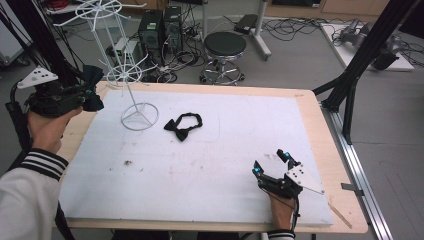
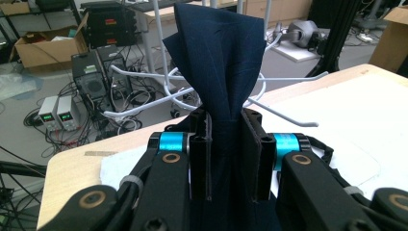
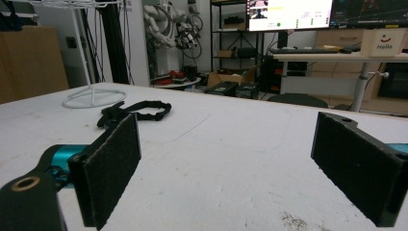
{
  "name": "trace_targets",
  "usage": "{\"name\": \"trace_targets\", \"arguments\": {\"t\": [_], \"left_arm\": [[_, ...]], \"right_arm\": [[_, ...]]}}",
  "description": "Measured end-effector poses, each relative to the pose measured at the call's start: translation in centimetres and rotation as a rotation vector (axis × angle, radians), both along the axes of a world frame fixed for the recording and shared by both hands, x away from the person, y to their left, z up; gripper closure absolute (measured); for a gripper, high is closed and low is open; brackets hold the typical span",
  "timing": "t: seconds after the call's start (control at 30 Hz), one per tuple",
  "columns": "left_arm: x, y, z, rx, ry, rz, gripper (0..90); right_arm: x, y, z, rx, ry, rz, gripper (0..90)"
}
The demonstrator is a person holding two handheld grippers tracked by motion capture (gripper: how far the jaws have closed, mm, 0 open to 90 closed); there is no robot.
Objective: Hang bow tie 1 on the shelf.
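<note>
Nearest the high camera, the wooden desk [image 1: 320,120] carries a white mat with a white wire rack [image 1: 131,75] standing at its far left. Left hand-held gripper [image 1: 90,90], raised off the desk's left edge beside the rack's lower arms, is clamped on a navy cloth piece [image 2: 219,62], perhaps a bow tie. Right hand-held gripper [image 1: 270,162] rests near the front right, jaws wide apart, empty. Smallest, a black bow tie [image 1: 183,126] lies mid-mat
</note>
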State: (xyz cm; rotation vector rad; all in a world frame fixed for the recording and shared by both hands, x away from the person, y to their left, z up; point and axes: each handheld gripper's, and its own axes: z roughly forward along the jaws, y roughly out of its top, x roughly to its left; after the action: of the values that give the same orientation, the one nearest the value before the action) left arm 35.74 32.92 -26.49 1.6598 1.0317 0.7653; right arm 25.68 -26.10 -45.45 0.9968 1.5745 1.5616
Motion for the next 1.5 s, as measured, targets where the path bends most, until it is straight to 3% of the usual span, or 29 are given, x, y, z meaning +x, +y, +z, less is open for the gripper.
{"name": "trace_targets", "arguments": {"t": [0.77, 1.13, 1.5], "left_arm": [[0.9, -2.0, -1.0, 0.036, 0.034, -0.039, 75.1], [1.4, -2.4, -0.2, 0.027, 0.022, -0.036, 75.1], [2.0, -3.0, -0.5, 0.028, 0.040, -0.034, 75.1]], "right_arm": [[0.0, 0.0, 0.0, 0.005, 0.000, -0.001, 9.4], [0.0, 0.0, 0.0, 0.000, -0.001, -0.002, 9.4], [0.0, 0.0, 0.0, 0.006, 0.001, -0.001, 9.4]]}}
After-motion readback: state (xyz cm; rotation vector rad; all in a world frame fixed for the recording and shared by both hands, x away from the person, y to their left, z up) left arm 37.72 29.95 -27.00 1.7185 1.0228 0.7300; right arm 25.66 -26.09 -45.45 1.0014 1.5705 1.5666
